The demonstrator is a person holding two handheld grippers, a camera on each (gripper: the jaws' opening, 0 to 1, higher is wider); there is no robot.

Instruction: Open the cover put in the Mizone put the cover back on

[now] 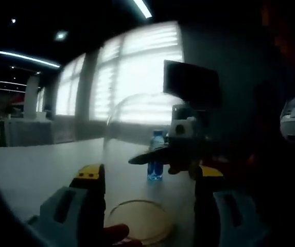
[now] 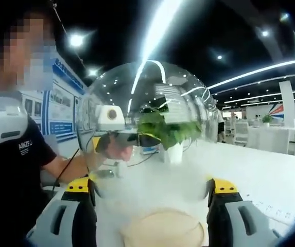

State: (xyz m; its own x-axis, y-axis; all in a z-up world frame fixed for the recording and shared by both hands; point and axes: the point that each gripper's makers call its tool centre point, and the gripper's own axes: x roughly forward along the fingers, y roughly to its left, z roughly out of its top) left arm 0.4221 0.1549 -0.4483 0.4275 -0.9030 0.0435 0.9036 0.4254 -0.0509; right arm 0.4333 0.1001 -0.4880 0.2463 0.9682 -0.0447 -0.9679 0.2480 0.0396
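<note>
The clear glass dome cover [image 2: 147, 134] stands between the right gripper's [image 2: 150, 193] yellow-tipped grey jaws, which press against its two sides and hold it above a round pale wooden base [image 2: 162, 229] on the white table [image 2: 260, 175]. Through the glass, in the right gripper view, a leafy green plant in a white pot [image 2: 170, 139] stands on the table beyond, and the left gripper [image 2: 114, 141] shows dimly on the far side of the dome, near a person in a black T-shirt [image 2: 18, 170].

In the left gripper view, the same dome appears as a faint clear outline between the left gripper's own jaws, which are spread wide on either side of it; whether they touch the glass cannot be told. The small Mizone bottle with a blue label [image 1: 156, 156] stands upright on the table, farther off, just beside the dark shape of the right gripper.
</note>
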